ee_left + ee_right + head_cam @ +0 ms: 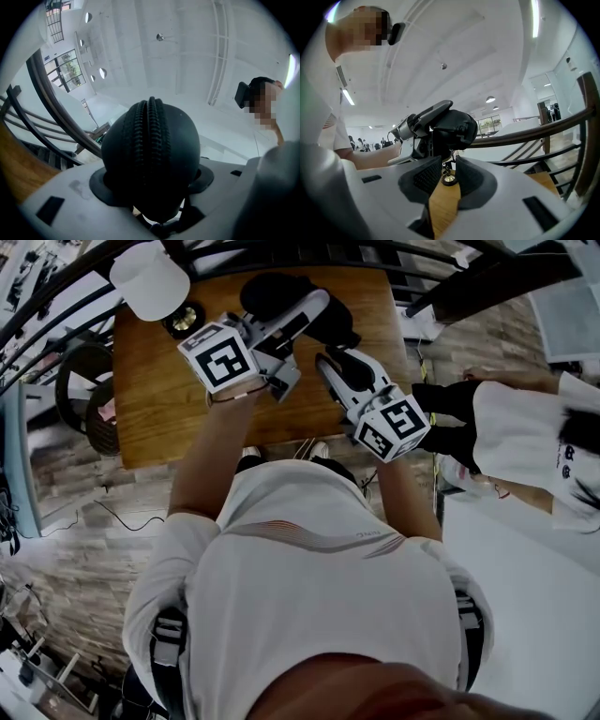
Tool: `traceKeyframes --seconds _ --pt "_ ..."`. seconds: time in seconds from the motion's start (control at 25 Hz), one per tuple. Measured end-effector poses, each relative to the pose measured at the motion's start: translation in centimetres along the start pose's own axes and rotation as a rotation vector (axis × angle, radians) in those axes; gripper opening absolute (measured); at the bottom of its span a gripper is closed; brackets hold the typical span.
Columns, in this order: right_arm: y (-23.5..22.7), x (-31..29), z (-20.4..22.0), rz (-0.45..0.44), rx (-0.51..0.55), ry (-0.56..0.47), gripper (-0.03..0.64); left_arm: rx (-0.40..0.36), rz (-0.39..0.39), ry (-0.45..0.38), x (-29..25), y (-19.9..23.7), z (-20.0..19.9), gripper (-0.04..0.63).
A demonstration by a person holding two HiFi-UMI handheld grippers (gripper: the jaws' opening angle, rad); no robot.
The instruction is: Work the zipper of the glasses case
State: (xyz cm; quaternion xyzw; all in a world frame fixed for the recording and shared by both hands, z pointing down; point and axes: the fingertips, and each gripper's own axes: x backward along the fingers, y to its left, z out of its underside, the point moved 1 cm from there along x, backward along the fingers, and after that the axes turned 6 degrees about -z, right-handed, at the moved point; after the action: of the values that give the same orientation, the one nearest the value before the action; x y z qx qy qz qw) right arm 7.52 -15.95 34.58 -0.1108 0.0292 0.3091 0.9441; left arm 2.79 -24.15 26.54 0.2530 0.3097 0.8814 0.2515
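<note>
The black glasses case (272, 292) is held above the wooden table (159, 409) by my left gripper (314, 307). In the left gripper view the case (150, 150) fills the space between the pads, its closed zipper (151, 126) running up the middle, and the left gripper (152, 185) is shut on it. My right gripper (327, 360) reaches in from the right. In the right gripper view its jaws (447, 158) stand a narrow gap apart, with the small gold zipper pull (449, 178) between the pads. Beyond them are the case (457, 126) and the left gripper (415, 127).
A white lampshade (150, 277) and a round dark object (183, 320) stand at the table's back left. A dark curved stair railing (56, 306) runs behind the table. Another person (525, 437) in white stands close on the right.
</note>
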Motion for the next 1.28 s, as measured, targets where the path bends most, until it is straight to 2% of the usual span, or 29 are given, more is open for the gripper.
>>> traceKeyframes --seconds 0.08,0.2,0.48,0.64,1.0,1.2,1.28 --pt "-0.3 -0.2 -0.1 0.023 -0.004 0.001 0.12 -0.017 -0.01 0.005 0.0 0.0 0.2 0.282" --pt "-0.7 -0.5 0.0 0.06 -0.003 0.011 0.051 -0.021 -0.018 -0.001 0.2 0.1 0.2 0.282" --pt "-1.1 -0.4 0.1 0.115 0.064 0.055 0.048 -0.034 -0.044 -0.007 0.7 0.4 -0.1 0.277" --pt "-2.6 0.6 -0.1 0.165 0.12 0.078 0.048 -0.04 -0.046 0.03 0.8 0.5 0.2 0.273" --pt "-2.5 1.5 -1.1 0.155 0.423 0.176 0.049 -0.081 0.031 0.273 1.7 -0.4 3.0 0.273" --pt "-1.7 1.2 -0.7 0.116 0.636 0.268 0.051 -0.141 0.089 0.478 2.2 -0.8 5.7 0.275" --pt "-1.2 1.0 -0.4 0.103 0.678 0.284 0.051 -0.181 0.11 0.57 2.7 -1.1 7.0 0.275"
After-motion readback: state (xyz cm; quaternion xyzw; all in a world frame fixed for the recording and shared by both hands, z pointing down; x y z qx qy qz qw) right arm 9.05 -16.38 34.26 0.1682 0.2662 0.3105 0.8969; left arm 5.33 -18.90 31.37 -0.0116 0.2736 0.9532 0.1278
